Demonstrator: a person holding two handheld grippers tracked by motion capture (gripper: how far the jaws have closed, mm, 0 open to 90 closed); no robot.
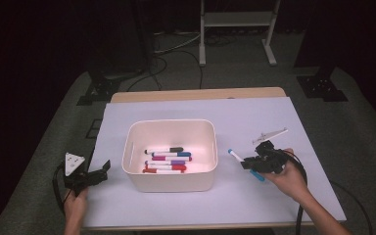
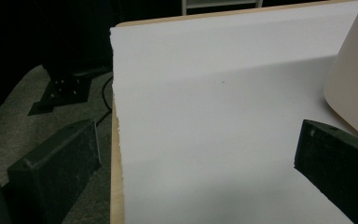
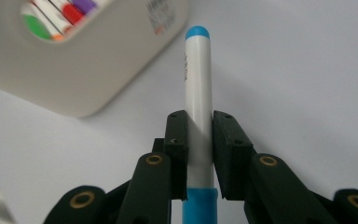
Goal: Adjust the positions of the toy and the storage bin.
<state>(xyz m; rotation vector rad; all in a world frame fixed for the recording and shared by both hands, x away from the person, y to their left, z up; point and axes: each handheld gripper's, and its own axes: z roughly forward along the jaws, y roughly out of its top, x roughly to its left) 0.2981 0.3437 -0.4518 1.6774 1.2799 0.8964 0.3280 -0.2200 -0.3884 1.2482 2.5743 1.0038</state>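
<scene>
Two grippers are in use at a table point(image 1: 284, 117) covered with a white sheet. The right gripper point(image 1: 247, 163) sits at the right of the high view, held in the person's right hand point(image 1: 289, 178), just right of a cream bin point(image 1: 169, 182). Its jaws are clamped on a white marker with blue ends point(image 3: 198, 102). In the right gripper view both black pads press flat against the white barrel, one on each side, with the blue cap rising beyond the jaws and the blue tail end below them. In the high view the marker lies at a slant across the gripper, one blue end pointing toward the bin, the other toward the near edge of the table.

The bin stands at the centre of the sheet. Several markers point(image 1: 169, 159) lie in it side by side, lengthwise left to right, with caps in black, blue, purple and red. The right gripper view shows part of the bin's wall and a handle cut-out with coloured caps behind it.

The left gripper point(image 1: 95, 175) is at the near left edge of the table, held in the left hand point(image 1: 75, 203), well apart from the bin. The left gripper view shows its jaws standing wide apart with nothing between them, only the bare sheet.

A pale thin tool point(image 1: 270, 134) lies on the sheet just beyond the right gripper.
</scene>
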